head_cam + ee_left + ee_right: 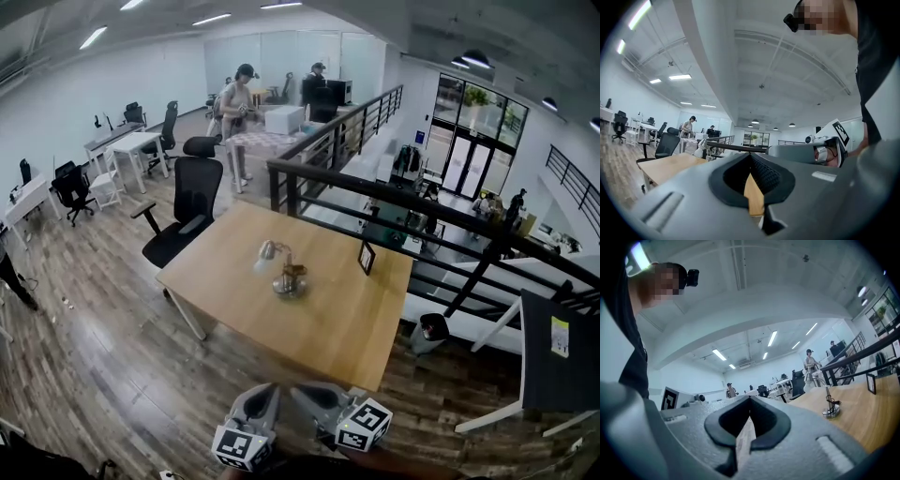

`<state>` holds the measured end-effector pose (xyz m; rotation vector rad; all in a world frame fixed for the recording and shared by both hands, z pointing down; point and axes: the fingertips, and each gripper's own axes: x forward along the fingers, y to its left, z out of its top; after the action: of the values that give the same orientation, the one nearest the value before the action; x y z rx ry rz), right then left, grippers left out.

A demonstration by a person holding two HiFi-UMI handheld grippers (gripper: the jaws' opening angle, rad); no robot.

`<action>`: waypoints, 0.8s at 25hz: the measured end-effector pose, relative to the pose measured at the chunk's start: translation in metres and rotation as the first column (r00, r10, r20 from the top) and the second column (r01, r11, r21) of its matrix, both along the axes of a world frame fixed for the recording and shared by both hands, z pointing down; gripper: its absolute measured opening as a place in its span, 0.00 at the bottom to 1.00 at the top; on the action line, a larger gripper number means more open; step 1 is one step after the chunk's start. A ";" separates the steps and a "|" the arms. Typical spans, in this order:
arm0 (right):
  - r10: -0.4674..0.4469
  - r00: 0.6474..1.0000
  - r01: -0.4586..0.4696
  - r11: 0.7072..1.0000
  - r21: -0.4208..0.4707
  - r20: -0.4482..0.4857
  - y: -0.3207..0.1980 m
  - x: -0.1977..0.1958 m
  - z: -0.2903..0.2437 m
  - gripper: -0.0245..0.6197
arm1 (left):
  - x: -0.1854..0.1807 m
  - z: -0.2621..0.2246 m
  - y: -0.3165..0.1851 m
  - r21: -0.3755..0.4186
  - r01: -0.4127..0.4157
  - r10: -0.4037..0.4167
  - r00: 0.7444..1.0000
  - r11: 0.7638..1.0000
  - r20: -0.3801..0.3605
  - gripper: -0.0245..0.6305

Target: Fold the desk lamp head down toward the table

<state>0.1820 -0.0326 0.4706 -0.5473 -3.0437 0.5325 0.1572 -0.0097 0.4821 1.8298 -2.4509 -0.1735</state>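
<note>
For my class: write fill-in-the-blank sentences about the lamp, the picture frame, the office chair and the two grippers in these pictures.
1. The desk lamp stands near the middle of the wooden ____.
2. In the head view, the small picture frame stands to the ____ of the lamp.
3. The left gripper and the right gripper each hold ____.
4. In the head view, a black office ____ stands up and left of the lamp.

Missing words: table; right; nothing; chair.
</note>
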 end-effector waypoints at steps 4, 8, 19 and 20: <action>0.021 1.000 -0.021 1.000 0.003 -0.010 -0.008 -0.029 0.002 0.04 | -0.028 -0.003 -0.009 0.007 -0.025 0.025 1.000 1.000 -0.002 0.04; 0.039 0.999 -0.039 0.999 0.004 -0.016 -0.009 -0.065 0.002 0.04 | -0.067 -0.003 -0.009 0.014 -0.035 0.035 0.999 0.999 0.003 0.04; 0.063 0.998 -0.063 0.998 0.000 -0.010 0.020 -0.178 -0.003 0.04 | -0.177 -0.010 0.019 0.020 -0.069 0.069 0.997 0.997 0.023 0.04; 0.062 0.998 -0.062 0.998 -0.001 -0.012 0.024 -0.187 -0.002 0.04 | -0.185 -0.010 0.024 0.018 -0.072 0.071 0.997 0.997 0.023 0.04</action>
<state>-0.0052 -0.0082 0.4681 -0.4487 -3.0579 0.5383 -0.0281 0.0140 0.4721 1.9340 -2.4022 -0.1735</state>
